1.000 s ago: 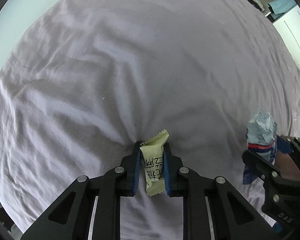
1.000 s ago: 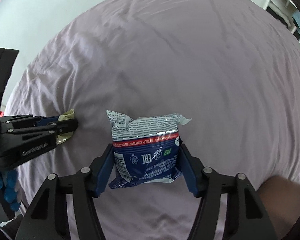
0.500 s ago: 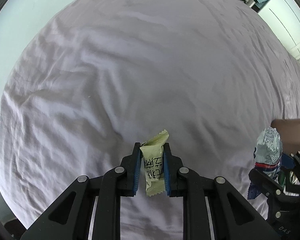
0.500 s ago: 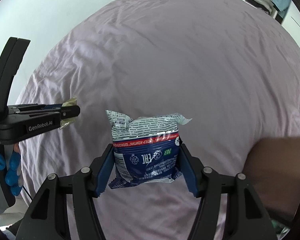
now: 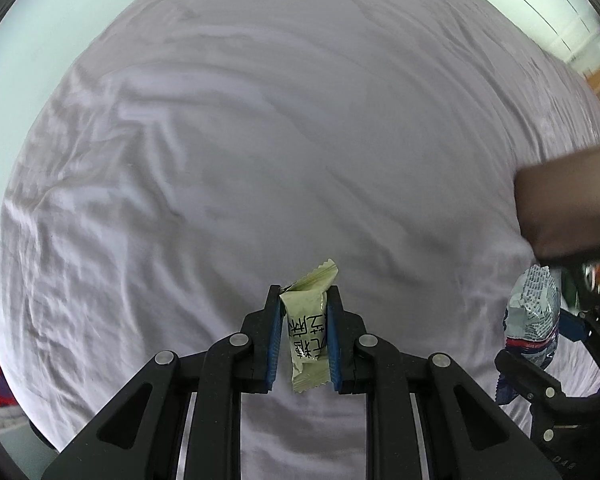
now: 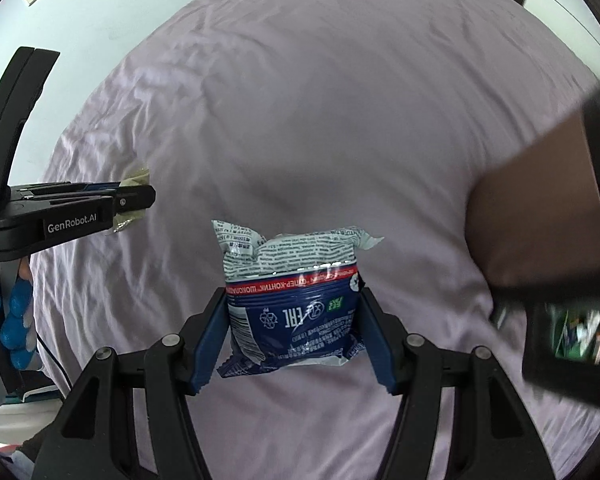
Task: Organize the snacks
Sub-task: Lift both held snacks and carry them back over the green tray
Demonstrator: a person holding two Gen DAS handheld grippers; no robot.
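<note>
L gripper (image 5: 303,330) pinches green candy (image 5: 307,338), R gripper (image 6: 292,330) clamps blue snack bag (image 6: 294,312) over bedsheet (image 5: 260,140); blurry brown box (image 6: 536,216), maybe.

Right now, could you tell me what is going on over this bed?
A person holds a gripper in each hand above the wrinkled sheet. The left gripper is shut on a small green candy packet, and the right gripper clamps a blue and white snack bag. Both snacks are in the air, not yet set down.

blurred: box (image 6: 572,332) contents, rt edge | cut off: forearm (image 6: 540,208)
</note>
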